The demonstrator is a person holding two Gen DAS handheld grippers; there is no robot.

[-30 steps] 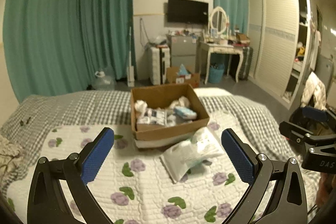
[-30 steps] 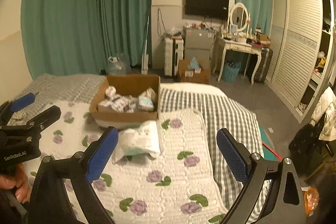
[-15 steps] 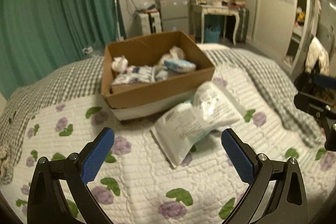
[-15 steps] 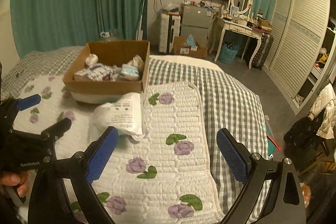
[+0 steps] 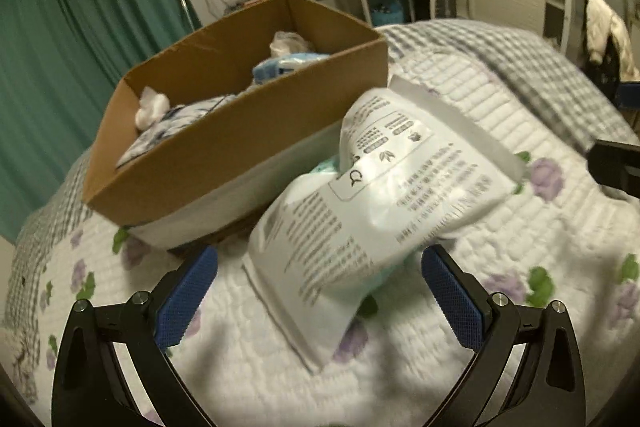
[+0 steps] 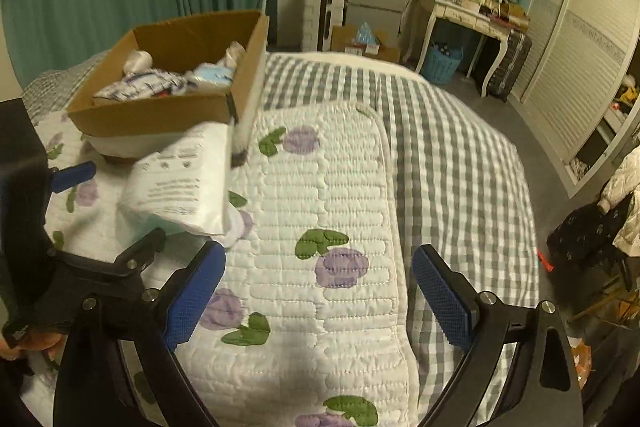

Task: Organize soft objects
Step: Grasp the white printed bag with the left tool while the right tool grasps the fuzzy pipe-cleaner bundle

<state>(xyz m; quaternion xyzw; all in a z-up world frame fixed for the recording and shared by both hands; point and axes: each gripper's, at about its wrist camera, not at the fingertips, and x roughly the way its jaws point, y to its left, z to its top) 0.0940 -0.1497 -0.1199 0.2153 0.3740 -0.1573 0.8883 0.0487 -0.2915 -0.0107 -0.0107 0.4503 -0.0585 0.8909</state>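
Observation:
A white soft plastic pack (image 5: pixel 372 203) printed with grey text lies on the flowered quilt, leaning against the front of a brown cardboard box (image 5: pixel 224 131). The box holds several soft packs and white bundles. My left gripper (image 5: pixel 320 291) is open, its blue pads just short of the pack's near end, one on each side. The right wrist view shows the same pack (image 6: pixel 184 183) and box (image 6: pixel 160 115) at the left. My right gripper (image 6: pixel 316 291) hangs open over bare quilt, right of the pack, holding nothing. The left gripper (image 6: pixel 100 211) shows at that view's left edge.
A white quilt (image 6: pixel 328 195) with purple flowers covers a grey checked bedspread (image 6: pixel 452 155). Beyond the bed stand green curtains, a white dressing table (image 6: pixel 460 11), a small fridge and a wardrobe. A hand (image 6: pixel 24 343) holds the left gripper.
Both grippers moved forward and down toward the bed. The left one closed in on the white pack, which now fills the space ahead of its pads. Both stayed open.

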